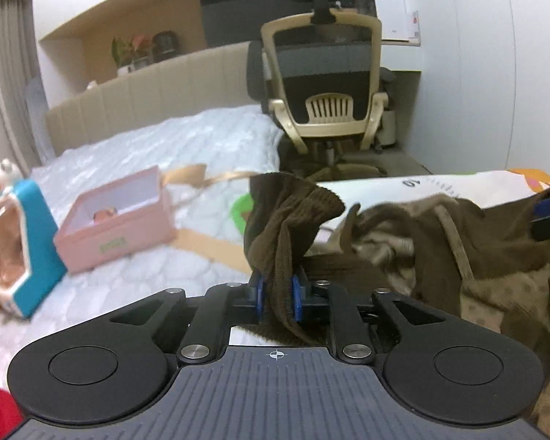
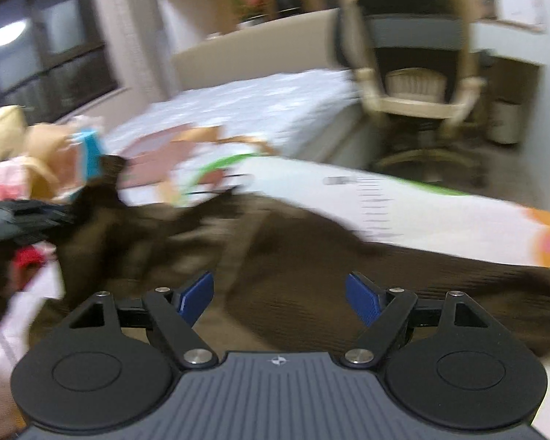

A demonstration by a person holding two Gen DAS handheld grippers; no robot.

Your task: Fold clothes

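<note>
The brown knit garment [image 1: 293, 220] lies crumpled on a white printed sheet [image 1: 440, 187] over the bed [image 1: 165, 146]; its print is too blurred to read. The left hand-held gripper [image 1: 278, 295] pinches a bunched fold. Only the blurred right wrist view shows the right hand-held gripper [image 2: 279, 295] spread wide, empty, above the cloth. Only the left view shows a pink box [image 1: 117, 220] clearly.

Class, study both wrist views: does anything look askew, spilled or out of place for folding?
The brown garment lies crumpled, not flat, one end bunched in the shut left gripper. The open right gripper hovers over it. Beyond, a pink box sits open on the bed.
</note>
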